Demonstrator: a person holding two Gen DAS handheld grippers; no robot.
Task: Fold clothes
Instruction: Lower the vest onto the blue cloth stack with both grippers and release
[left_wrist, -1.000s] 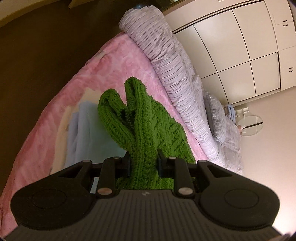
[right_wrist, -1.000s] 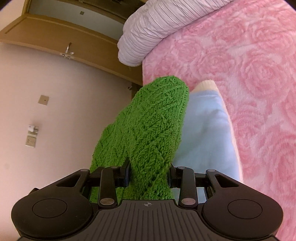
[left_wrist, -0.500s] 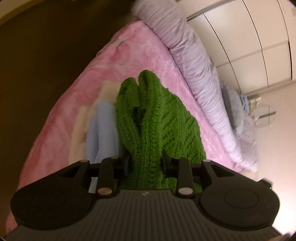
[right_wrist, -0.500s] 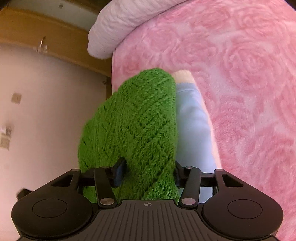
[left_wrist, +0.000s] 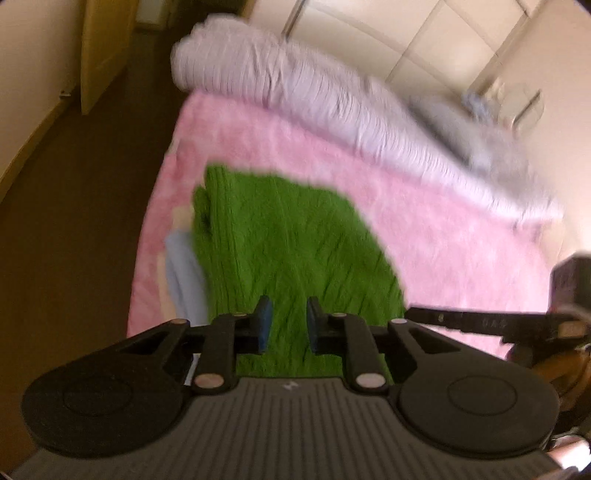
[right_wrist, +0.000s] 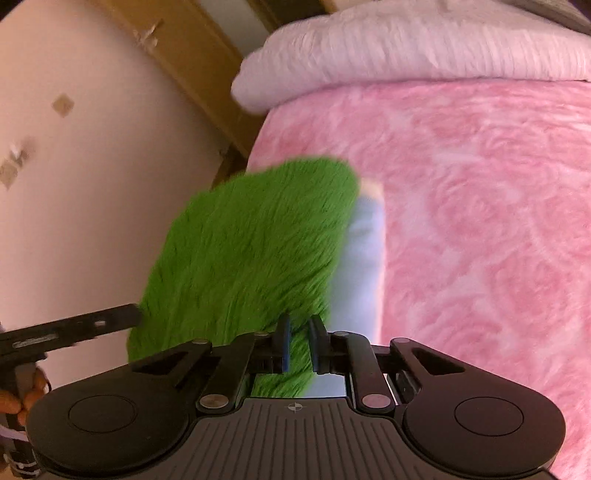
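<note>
A green knit sweater (left_wrist: 291, 251) lies folded on a light blue garment (left_wrist: 183, 273) on the pink bed blanket (left_wrist: 443, 229). My left gripper (left_wrist: 286, 321) hovers just above the sweater's near edge, jaws a little apart and holding nothing. In the right wrist view the sweater (right_wrist: 251, 251) covers the blue garment (right_wrist: 364, 258). My right gripper (right_wrist: 299, 341) is above the sweater's near corner, jaws narrowly apart with the knit seen behind the gap. Both views are motion-blurred.
A rolled lilac duvet (left_wrist: 332, 99) runs along the far side of the bed, also in the right wrist view (right_wrist: 406, 48). Wardrobe doors (left_wrist: 424, 33) stand behind. The bed's edge drops to dark floor (left_wrist: 74, 221) on the left. The other gripper shows at the view's edge (right_wrist: 66, 332).
Both grippers let go of the green sweater and pulled back. The sweater dropped from hanging upright to lying flat on the blue garment.
</note>
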